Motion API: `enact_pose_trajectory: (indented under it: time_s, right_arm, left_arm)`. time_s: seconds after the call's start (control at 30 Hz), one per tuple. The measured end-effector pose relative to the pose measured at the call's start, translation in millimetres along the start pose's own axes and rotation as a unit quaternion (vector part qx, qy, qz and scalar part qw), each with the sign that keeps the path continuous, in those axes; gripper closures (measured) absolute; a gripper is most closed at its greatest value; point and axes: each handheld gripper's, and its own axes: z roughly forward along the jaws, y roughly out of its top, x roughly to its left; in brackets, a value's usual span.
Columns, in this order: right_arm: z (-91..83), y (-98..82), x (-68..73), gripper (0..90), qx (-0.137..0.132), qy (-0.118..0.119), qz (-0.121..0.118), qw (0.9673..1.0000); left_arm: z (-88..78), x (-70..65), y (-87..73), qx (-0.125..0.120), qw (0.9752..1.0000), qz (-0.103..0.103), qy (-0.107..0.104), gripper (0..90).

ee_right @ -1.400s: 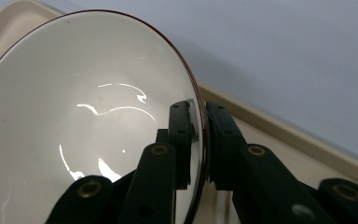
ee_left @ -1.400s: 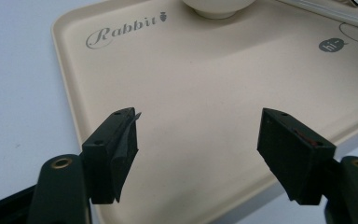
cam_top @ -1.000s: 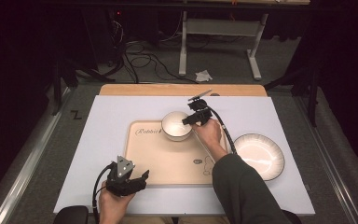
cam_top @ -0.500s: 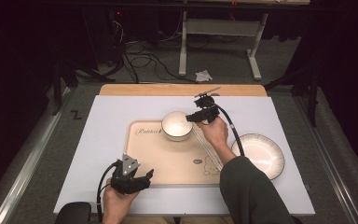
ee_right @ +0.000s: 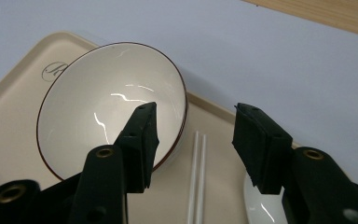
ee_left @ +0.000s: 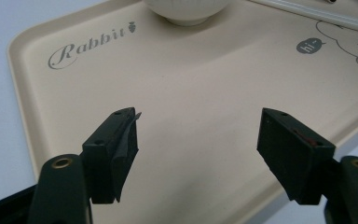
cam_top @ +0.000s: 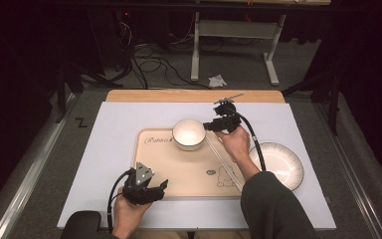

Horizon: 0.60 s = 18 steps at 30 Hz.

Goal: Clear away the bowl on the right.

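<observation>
A white bowl (cam_top: 188, 133) (ee_right: 107, 116) with a dark rim stands upright at the far side of a beige tray (cam_top: 179, 172) (ee_left: 191, 79) printed "Rabbit". White chopsticks (cam_top: 224, 162) (ee_right: 196, 177) lie on the tray to the bowl's right. My right gripper (cam_top: 210, 125) (ee_right: 196, 128) hovers just above and beside the bowl's right rim. Its jaws have just been opening and now stand open, gripping nothing. My left gripper (cam_top: 160, 188) (ee_left: 198, 135) rests open over the tray's near left part, holding nothing. The bowl's foot (ee_left: 186, 9) shows at the top of the left gripper view.
A white ridged plate (cam_top: 278, 164) lies on the pale mat (cam_top: 104, 149) right of the tray, close to my right forearm. A wooden strip (cam_top: 179, 95) runs along the table's far edge. Dark floor with cables lies beyond.
My right gripper has risen and drawn a little to the right off the bowl's rim, with its jaws wider apart. The bowl stays on the tray. The left gripper has kept still.
</observation>
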Motion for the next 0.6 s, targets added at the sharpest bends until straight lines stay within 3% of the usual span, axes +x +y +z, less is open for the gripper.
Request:
enact_pose_trajectory:
  time_s: [0.33,0.6]
  right_arm:
    - [-23.0,-5.1,4.5,51.3,-0.016,0.003,-0.021,0.9997]
    - [-37.8,-15.3,4.6,51.7,-0.014,0.007,-0.031,0.9994]
  left_arm:
    - [3.5,-1.6,3.1,-0.006,0.9999,0.002,-0.009,29.6]
    - [7.0,-2.2,5.9,-0.006,0.9998,0.006,-0.017,29.7]
